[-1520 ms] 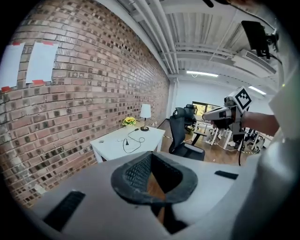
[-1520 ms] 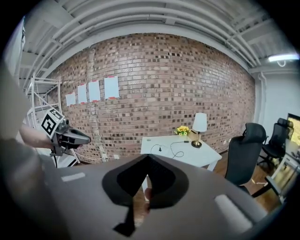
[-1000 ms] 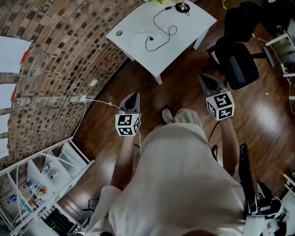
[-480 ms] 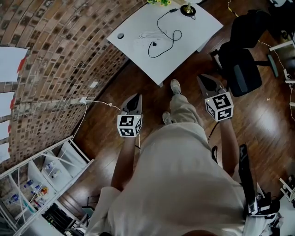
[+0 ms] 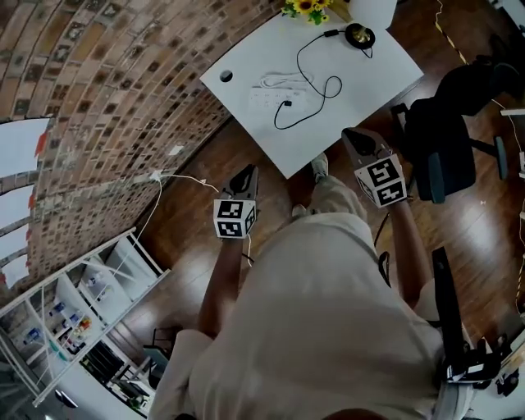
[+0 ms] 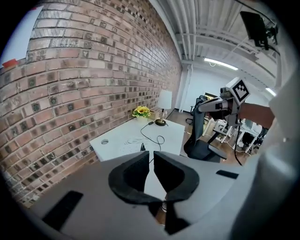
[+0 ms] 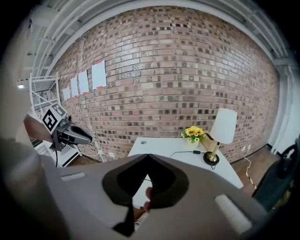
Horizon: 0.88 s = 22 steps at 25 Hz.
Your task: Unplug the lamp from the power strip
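Note:
On a white table stands a lamp with a white shade and a dark round base. Its black cord loops across the top to a black plug in a white power strip. Both grippers hang in the air short of the table's near edge, and both are empty. My left gripper is shut, over the floor near the table's corner. My right gripper is shut too, its tip just at the table's near edge. In the left gripper view the jaws point at the table.
A brick wall runs along the left, with a wall socket and white cable. A black office chair stands right of the table. Sunflowers sit beside the lamp. A white shelf rack is at lower left.
The person has stepped toward the table, carrying both grippers closer to its near edge. Both grippers' jaws look the same as before.

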Available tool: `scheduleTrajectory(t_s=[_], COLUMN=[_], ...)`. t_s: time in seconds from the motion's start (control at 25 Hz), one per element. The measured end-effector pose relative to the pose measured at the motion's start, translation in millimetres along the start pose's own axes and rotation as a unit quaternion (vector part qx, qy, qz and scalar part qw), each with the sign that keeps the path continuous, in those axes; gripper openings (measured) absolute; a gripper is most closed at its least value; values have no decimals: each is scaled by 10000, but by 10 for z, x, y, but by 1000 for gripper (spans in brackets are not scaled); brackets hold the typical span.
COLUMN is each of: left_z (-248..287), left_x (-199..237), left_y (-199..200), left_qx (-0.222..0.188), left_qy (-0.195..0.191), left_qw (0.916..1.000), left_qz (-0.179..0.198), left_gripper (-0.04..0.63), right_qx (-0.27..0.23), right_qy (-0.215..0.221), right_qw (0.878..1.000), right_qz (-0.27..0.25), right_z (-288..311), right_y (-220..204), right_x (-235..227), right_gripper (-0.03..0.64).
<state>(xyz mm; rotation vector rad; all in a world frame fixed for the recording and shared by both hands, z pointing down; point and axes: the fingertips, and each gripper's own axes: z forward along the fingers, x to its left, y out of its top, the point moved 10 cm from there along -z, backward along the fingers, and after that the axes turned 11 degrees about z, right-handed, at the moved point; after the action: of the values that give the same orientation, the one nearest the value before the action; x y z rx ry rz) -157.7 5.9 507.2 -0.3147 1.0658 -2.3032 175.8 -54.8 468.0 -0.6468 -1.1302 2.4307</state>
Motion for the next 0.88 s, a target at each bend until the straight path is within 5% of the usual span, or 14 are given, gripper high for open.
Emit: scheduleTrajectory(t_s=[0.52, 0.88], left_z=[556, 588], left_x=[113, 165], left_y=[473, 270], left_qx=[271, 741], left_qy=[365, 535], left_qw=[9988, 9950], left_qz=[-167, -395], left_gripper=[58, 66], right_qx=[805, 1324], right_qy=[821, 1270], right_qw=[9917, 9806], right_qz=[-582, -684], right_z=[896, 1332], right_y=[234, 37], right_x=[-794, -849], right_gripper=[3, 38])
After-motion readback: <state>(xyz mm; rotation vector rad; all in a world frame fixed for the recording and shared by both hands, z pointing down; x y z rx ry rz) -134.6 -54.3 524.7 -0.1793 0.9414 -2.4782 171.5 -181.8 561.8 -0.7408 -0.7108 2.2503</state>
